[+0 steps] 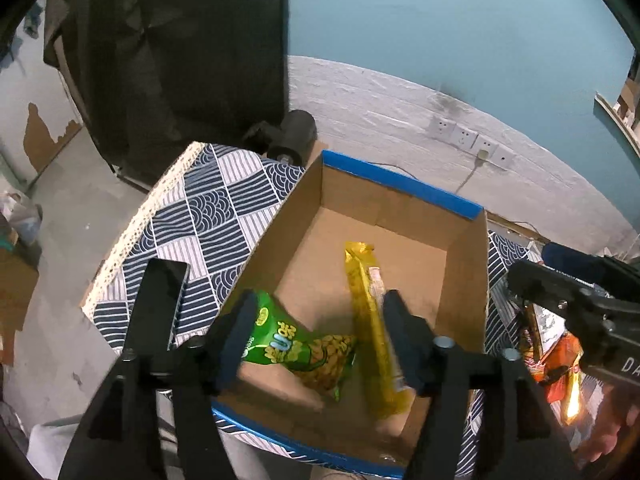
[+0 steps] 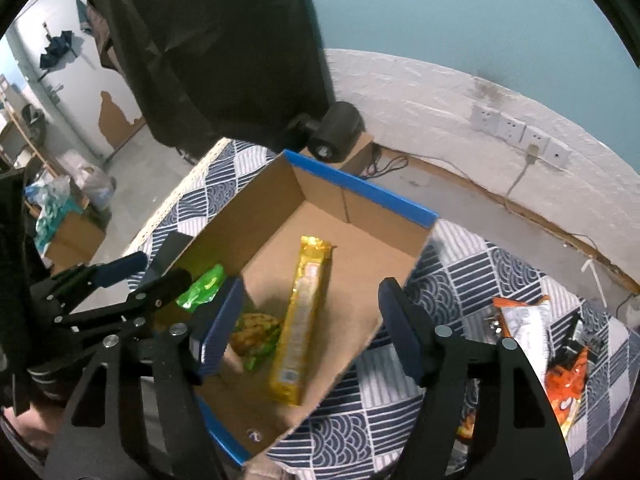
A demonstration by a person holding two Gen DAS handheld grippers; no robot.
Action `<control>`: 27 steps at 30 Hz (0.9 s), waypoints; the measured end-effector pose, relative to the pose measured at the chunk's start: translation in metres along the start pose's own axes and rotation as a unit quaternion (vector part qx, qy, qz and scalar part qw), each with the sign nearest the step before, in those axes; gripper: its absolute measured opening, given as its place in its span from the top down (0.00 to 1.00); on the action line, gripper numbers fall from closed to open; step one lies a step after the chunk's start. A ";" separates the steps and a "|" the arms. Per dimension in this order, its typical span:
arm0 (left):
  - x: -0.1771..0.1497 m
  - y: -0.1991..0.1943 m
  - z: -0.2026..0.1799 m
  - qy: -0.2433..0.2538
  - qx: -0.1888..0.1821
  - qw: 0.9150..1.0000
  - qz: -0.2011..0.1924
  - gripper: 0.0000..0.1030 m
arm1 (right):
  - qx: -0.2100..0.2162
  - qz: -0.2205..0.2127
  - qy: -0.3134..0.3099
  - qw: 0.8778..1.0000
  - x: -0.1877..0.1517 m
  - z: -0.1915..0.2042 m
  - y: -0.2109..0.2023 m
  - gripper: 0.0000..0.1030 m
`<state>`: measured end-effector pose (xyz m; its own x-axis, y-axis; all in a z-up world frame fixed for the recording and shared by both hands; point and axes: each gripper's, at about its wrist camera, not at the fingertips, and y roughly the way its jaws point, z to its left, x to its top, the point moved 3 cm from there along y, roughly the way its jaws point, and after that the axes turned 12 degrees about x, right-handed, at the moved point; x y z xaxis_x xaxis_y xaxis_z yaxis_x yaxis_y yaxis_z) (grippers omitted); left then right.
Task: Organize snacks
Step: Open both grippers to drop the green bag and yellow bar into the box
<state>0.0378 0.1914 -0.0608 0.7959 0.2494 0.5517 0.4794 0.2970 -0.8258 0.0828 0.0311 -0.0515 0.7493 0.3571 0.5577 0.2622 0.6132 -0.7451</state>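
My left gripper (image 1: 316, 336) points down at a slant, and its two fingers stand apart with nothing pressed between them. My right gripper (image 2: 312, 320) points down the same way, fingers apart too, pads (image 2: 402, 332) touching nothing. Each gripper shows at the edge of the other one's view. Part of my hand (image 1: 612, 436) shows behind the right one.
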 end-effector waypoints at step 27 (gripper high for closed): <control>-0.016 -0.070 -0.105 0.150 -0.058 0.980 -0.115 0.22 | -0.135 -0.056 -0.017 0.989 -0.075 -0.082 -0.122 0.20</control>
<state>0.0302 0.0699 -0.0238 0.7265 -0.1003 0.6798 0.6838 0.2030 -0.7008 0.0442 -0.1284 -0.0320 0.6865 0.3250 0.6504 0.4979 0.4418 -0.7463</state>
